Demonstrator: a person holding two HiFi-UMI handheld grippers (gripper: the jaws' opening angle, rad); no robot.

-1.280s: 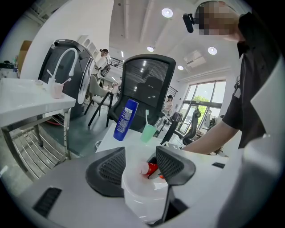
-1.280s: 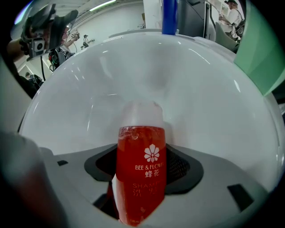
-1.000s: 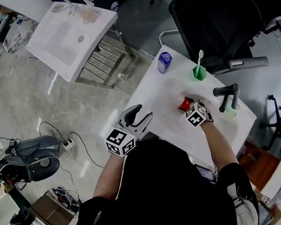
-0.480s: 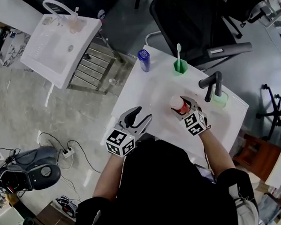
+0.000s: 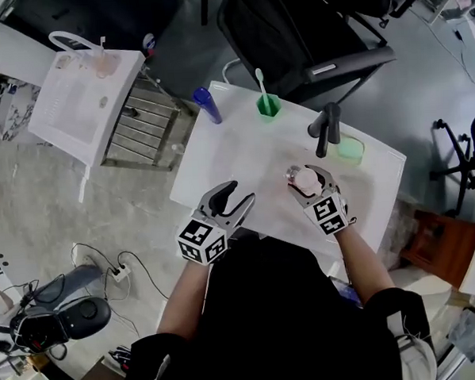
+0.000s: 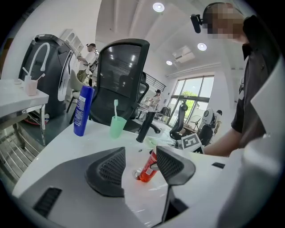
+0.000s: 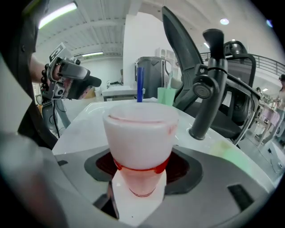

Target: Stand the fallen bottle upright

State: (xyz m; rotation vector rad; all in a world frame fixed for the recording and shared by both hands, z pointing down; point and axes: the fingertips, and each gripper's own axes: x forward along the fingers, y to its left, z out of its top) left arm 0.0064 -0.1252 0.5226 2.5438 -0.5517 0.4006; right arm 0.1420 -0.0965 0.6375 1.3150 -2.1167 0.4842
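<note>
Bottle [image 7: 140, 133], clamped in right gripper [image 5: 306, 175] and tilted cap-up over sink [image 5: 244, 157] near faucet [image 5: 326, 129], mid-righting; left gripper [image 5: 241, 191] agape and idle; next, likely: bring vertical, seat base flat, then release.

Person in a black short-sleeved top, with two matching hand-held grippers

The black top [image 5: 276, 318] covers the torso and shoulders, and its short sleeves leave the forearms bare. The left gripper [image 5: 239, 195] and the right gripper [image 5: 305, 174] look alike: pale grey shells, curved dark fingers, and a white cube printed with black square markers, the left cube [image 5: 202, 241] and the right cube [image 5: 328, 212]. In the left gripper view the fingers [image 6: 109, 171] carry dark grey pads with fine grid ribbing.
</note>
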